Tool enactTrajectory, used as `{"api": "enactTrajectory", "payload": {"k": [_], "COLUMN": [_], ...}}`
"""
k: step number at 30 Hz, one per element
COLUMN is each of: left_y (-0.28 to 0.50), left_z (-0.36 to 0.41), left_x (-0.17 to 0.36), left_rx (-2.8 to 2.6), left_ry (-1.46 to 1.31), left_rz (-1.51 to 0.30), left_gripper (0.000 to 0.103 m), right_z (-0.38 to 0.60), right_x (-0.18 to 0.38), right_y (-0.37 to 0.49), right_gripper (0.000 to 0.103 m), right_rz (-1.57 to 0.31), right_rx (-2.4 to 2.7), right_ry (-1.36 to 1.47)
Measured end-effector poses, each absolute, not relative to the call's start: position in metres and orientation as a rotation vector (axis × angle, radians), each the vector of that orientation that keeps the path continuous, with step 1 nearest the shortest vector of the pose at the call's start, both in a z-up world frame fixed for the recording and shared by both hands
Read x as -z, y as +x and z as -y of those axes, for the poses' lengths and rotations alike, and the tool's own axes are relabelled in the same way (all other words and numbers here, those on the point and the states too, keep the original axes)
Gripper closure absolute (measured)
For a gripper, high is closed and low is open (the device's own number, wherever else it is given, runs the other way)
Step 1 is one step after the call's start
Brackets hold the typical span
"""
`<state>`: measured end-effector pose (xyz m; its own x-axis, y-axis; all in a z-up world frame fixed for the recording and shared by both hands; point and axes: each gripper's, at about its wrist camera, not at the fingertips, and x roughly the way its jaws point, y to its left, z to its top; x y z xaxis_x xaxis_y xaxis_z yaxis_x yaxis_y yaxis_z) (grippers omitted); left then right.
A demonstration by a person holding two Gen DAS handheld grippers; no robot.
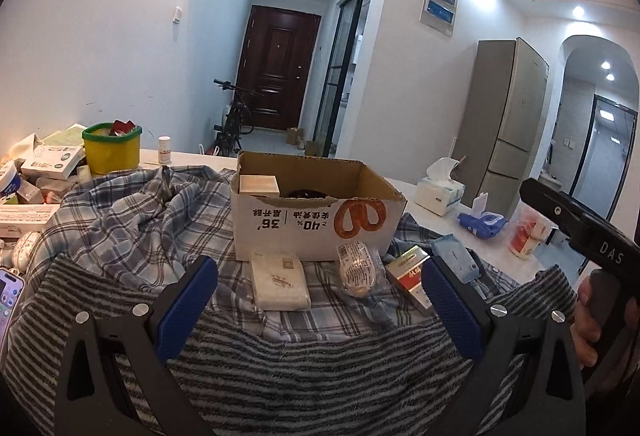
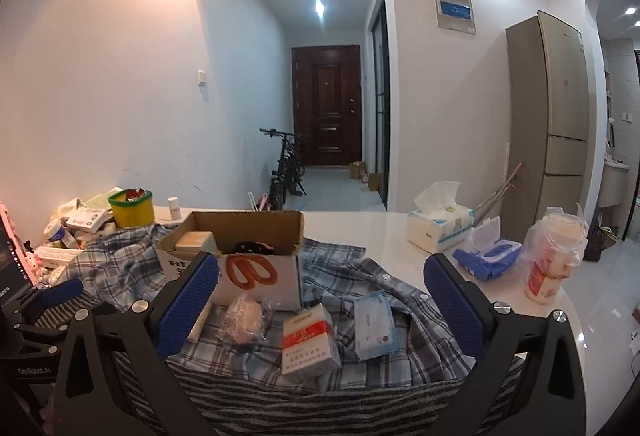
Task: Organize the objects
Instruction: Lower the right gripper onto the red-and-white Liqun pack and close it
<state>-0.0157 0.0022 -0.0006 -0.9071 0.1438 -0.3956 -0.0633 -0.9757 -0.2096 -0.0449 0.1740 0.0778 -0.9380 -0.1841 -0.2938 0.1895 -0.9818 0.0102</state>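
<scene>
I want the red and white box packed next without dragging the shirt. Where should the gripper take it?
Take the red and white box across its two long side edges, coming from above with the right gripper. It lies flat on the plaid shirt, sides free.

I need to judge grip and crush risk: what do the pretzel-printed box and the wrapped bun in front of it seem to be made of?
The box looks like corrugated cardboard: brown raw inside, matte white printed outside, rough-cut flap edges. The bun's wrapper seems thin clear plastic film, glossy and crinkled, over something soft and pale brown, probably bread.

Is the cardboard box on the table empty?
No, the left wrist view shows the open cardboard box already holding a cream-colored carton and a dark item inside.
</scene>
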Motion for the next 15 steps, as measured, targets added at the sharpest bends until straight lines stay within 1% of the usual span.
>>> {"api": "enactTrajectory", "payload": {"k": [5, 11, 15], "left_y": [-0.04, -0.062, -0.073], "left_z": [-0.013, -0.021, -0.021], "left_x": [0.002, 0.025, 0.04], "left_rx": [-2.929, -2.913, -2.922], "left_ry": [-0.701, -0.832, -0.914], "left_rz": [0.286, 0.238, 0.229], "left_gripper": [0.0, 0.0, 0.0], "right_z": [-0.175, -0.158, -0.147], "right_x": [-0.065, -0.023, -0.001], "right_y": [-0.062, -0.094, -0.11], "right_gripper": [0.0, 0.0, 0.001], "right_rz": [-0.06, -0.175, -0.224], "right_rx": [2.936, 2.864, 2.79], "right_ry": [0.555, 0.817, 0.929]}}
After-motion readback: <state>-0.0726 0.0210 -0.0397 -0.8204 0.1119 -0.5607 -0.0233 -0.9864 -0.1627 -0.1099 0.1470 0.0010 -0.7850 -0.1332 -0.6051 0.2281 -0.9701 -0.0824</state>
